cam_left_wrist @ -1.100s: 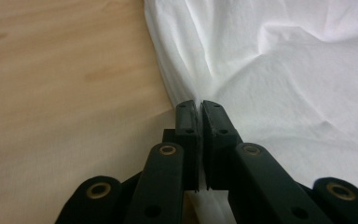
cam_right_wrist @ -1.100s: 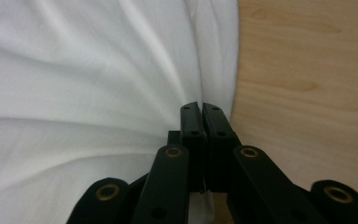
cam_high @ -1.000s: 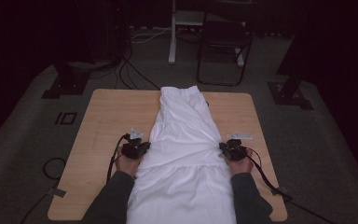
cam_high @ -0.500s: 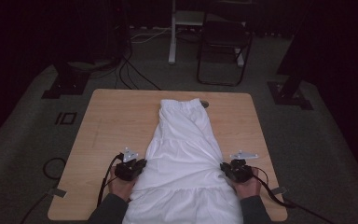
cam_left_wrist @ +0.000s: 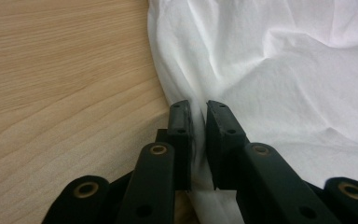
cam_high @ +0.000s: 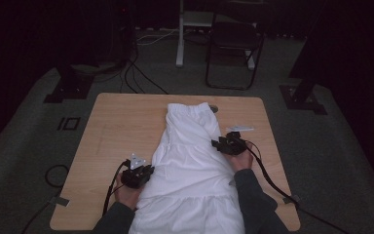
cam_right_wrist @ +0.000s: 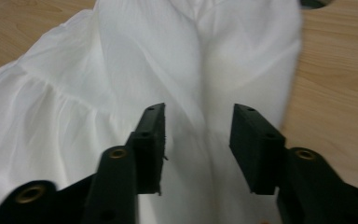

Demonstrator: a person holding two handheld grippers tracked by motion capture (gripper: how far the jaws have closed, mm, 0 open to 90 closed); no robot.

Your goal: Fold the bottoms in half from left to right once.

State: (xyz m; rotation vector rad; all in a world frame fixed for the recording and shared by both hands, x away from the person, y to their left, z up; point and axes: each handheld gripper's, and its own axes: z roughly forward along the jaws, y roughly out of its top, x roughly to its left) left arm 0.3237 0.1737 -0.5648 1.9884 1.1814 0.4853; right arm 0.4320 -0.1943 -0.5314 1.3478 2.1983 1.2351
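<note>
High view: a white garment (cam_high: 190,165) is laid lengthwise down the middle of a light wooden table (cam_high: 117,126), its gathered waistband at the far end and its wider, ruffled lower part reaching the near edge between the person's forearms. The cloth is thin, soft and creased, with a gathered seam seen across it in the right gripper view; the tabletop is smooth, with rounded corners and a straight grain.

The left gripper (cam_left_wrist: 198,112) is set at the garment's left edge, and a fold of white cloth is pinched between its nearly closed black jaws, which have just been opening slightly. The right gripper (cam_right_wrist: 196,122) is held above the cloth with a clear gap between its jaws and nothing pressed by the pads; its jaws have just been opening.

Compared with half a second ago, the right gripper (cam_high: 230,143) has been moved farther up the garment's right edge, while the left gripper (cam_high: 137,174) has stayed near the lower left side
</note>
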